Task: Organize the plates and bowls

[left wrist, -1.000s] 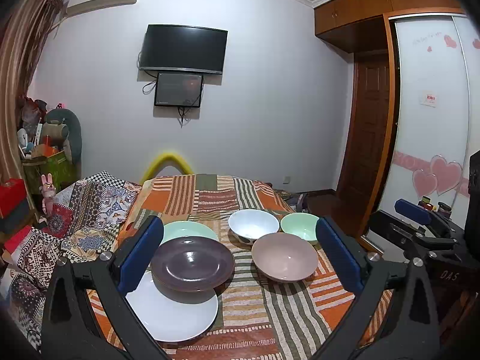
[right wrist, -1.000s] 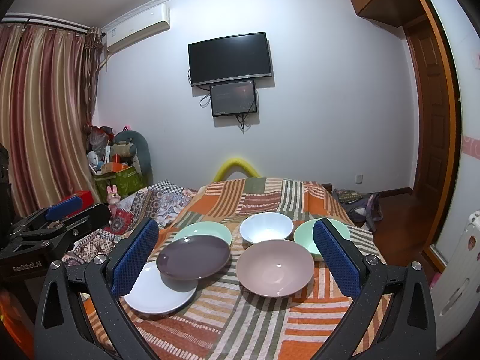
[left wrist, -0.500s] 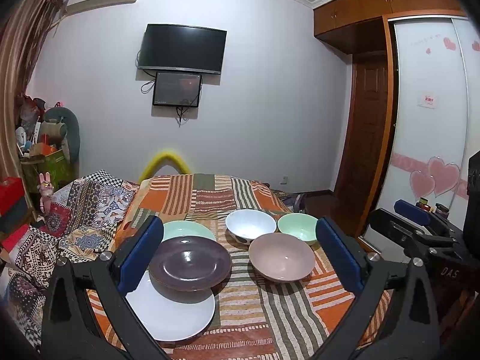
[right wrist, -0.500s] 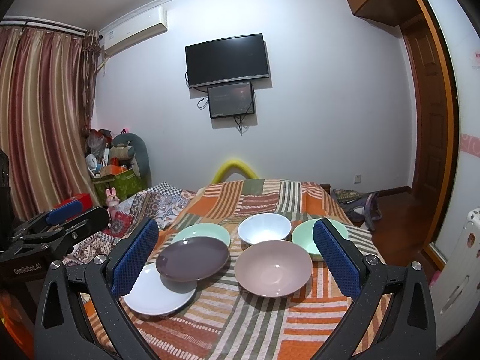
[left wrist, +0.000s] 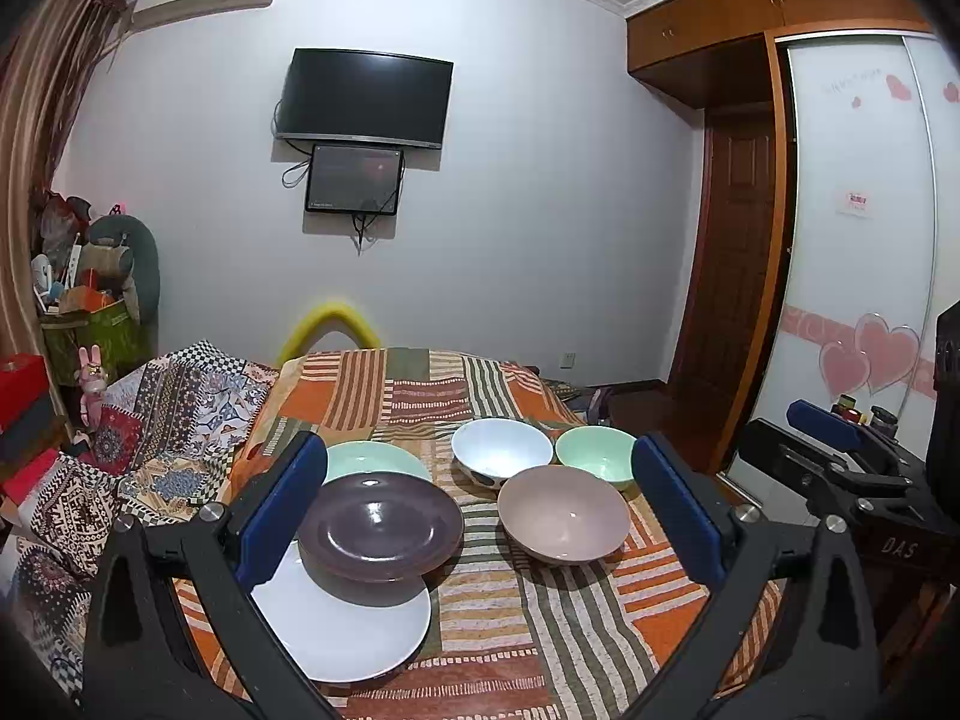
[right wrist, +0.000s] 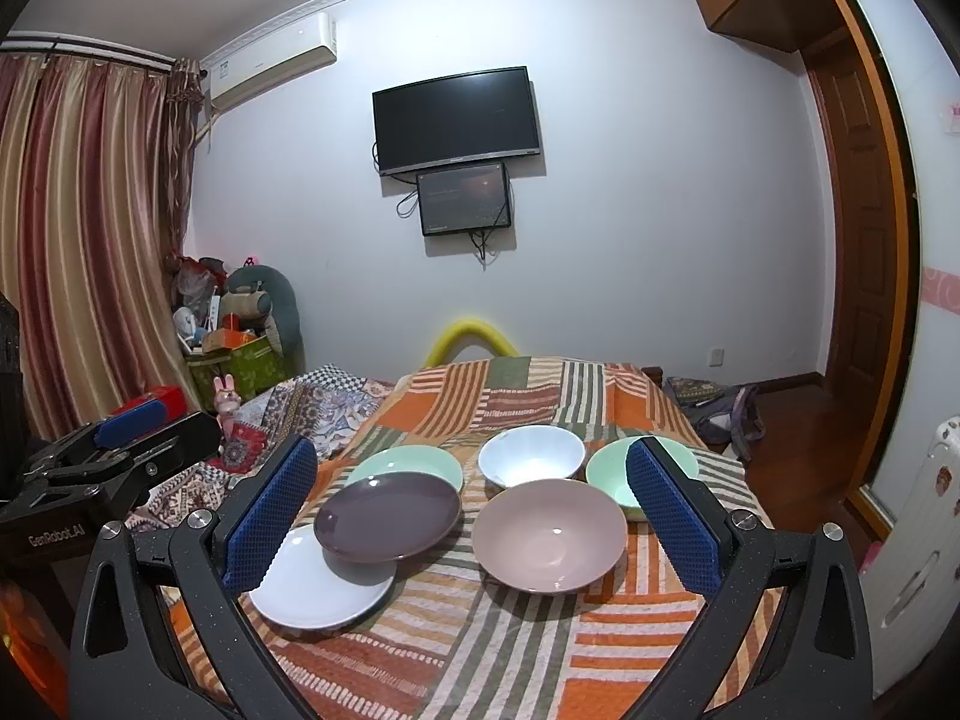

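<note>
Well, where things stand: barely begun, by my reckoning; nothing looks properly sorted yet.
Left gripper (left wrist: 486, 501): held up over the near edge of the table, jaws spread wide, nothing between the blue pads.
Right gripper (right wrist: 480, 510): the same, jaws wide apart and empty, hovering short of the crockery.
Plates: on the left side of the striped tablecloth (right wrist: 510, 660). The purple plate (right wrist: 387, 516) sits tilted, its near edge riding on the white plate (right wrist: 321, 591) and its far edge over the green plate (right wrist: 405, 465) behind it, so the three overlap in a loose fan, not a stack.
Bowls: on the right side. The pink bowl (right wrist: 549, 534) is nearest; the white bowl (right wrist: 531, 462) and the green bowl (right wrist: 612, 471) stand just behind it, all upright, side by side, none nested.
Done so far: plates and bowls already lie in separate halves of the table, which is a rough sorting at best.
Left to do: as I judge it, square the three plates into one pile and nest the three bowls, six pieces to deal with in all.
Likely first pick: the purple plate, since its raised rim offers an edge to pinch.
Risk: it may slide off the white plate when nudged.
</note>
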Demonstrator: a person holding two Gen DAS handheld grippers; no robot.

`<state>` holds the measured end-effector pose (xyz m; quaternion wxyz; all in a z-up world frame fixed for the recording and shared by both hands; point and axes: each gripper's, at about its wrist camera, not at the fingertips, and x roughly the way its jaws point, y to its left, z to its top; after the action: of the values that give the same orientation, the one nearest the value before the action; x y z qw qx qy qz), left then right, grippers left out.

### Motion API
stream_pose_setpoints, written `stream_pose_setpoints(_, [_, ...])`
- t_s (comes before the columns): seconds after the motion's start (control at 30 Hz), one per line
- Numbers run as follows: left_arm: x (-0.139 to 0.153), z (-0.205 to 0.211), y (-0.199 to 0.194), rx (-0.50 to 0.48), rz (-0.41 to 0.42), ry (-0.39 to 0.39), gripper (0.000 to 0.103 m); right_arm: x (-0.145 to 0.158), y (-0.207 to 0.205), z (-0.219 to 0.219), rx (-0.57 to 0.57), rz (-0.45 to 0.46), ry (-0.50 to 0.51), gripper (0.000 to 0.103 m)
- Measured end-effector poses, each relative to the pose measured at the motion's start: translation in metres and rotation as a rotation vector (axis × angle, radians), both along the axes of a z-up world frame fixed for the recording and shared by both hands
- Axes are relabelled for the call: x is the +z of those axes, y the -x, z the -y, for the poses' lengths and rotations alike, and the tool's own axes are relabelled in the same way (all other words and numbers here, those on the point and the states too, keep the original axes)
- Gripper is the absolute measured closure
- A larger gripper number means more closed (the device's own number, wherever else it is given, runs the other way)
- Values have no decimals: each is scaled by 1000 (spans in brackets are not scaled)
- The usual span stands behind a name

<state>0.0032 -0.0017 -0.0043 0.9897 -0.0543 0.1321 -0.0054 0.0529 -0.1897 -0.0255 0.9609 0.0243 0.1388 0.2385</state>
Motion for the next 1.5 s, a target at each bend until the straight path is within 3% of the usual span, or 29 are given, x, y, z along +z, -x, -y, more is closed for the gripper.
stream_pose_setpoints(1.13, [0, -4, -4, -17, -15, 10, 0, -3, -2, -3, 6, -6, -2, 0])
stream_pose_setpoints(1.5, [-32, -31, -24, -10, -85, 5, 0, -19, -23, -24, 19, -65, 48, 0])
